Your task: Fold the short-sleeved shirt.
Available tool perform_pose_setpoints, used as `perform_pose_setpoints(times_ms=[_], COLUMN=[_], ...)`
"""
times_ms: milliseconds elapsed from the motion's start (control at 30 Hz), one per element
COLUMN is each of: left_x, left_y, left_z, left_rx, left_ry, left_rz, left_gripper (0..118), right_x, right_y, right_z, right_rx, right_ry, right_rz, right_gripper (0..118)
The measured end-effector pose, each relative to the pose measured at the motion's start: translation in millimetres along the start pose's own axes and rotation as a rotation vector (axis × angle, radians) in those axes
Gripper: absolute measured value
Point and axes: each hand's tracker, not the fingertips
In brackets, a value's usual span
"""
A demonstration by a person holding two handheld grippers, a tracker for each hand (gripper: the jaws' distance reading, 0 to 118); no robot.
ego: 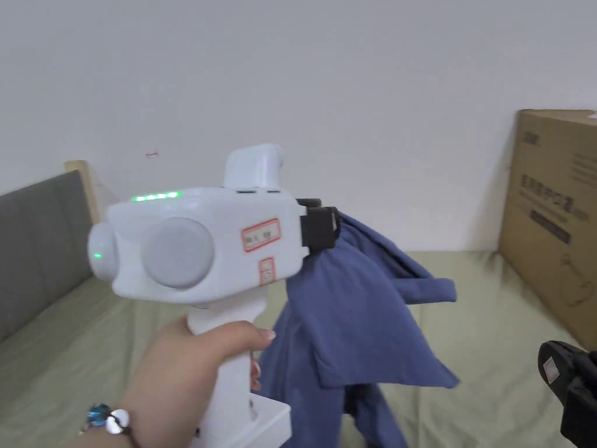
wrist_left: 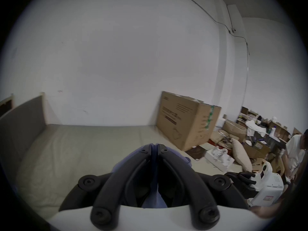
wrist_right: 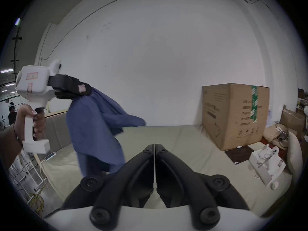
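Observation:
A blue short-sleeved shirt [ego: 355, 315] hangs in the air above the pale green bed [ego: 495, 326], bunched and draped, one sleeve sticking out to the right. My left gripper [ego: 326, 227] is raised at chest height and shut on the shirt's top edge; in the left gripper view blue cloth [wrist_left: 154, 199] is pinched between the closed jaws of the left gripper [wrist_left: 155, 145]. The right gripper view shows the shirt [wrist_right: 95, 128] dangling from the left gripper [wrist_right: 86, 91]. My right gripper [wrist_right: 155, 145] is low at the right, jaws pressed together with nothing between them; its black body [ego: 574, 385] is at the head view's lower right edge.
A large cardboard box [ego: 554, 221] stands on the bed's right end against the white wall. A grey headboard [ego: 41, 245] bounds the left side. Beyond the bed's right end lie a white box [wrist_right: 266, 161], a pillow [wrist_right: 295, 153] and clutter. Another person [wrist_left: 295, 153] stands far right.

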Motion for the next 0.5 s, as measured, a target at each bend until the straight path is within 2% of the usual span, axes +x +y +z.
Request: perform_pose_setpoints(times_ms=[100, 167, 300, 400, 433, 467, 500], left_x=[24.8, 26.1, 2.6, -15.5, -17.2, -19.1, -17.2], left_y=[-28.0, -64.2, -178.9, -256.3, -271.5, -281.8, -288.4], left_z=[-56.7, -101.7, -180.7, -193.3, -192.9, -191.7, -186.9], left_rx=[-0.159, -0.346, -0.901, -1.022, -1.048, -1.064, -1.052], left_ry=[-0.039, -0.013, 0.012, 0.068, 0.1, 0.116, 0.103], left_rz=[-0.024, 0.036, 0.329, 0.544, 0.566, 0.577, 0.585], left_gripper=[5, 5, 5, 8, 25, 48, 78], right_x=[22.1, 34.2, 54.6, 62.5, 64.3, 65.6, 66.9], right_y=[-5.4, -11.6, -29.2, -41.0, -44.7, -47.5, -50.4], right_z=[8.6, 9.8, 11.2, 11.0, 10.5, 9.9, 8.8], right_rx=[-0.005, -0.032, -0.074, -0.104, -0.117, -0.128, -0.141], right_ry=[-0.064, -0.096, -0.105, -0.109, -0.114, -0.114, -0.113], right_rz=[-0.008, -0.02, -0.1, -0.116, -0.112, -0.107, -0.098], right_gripper=[1, 1, 1, 1, 1, 1, 1])
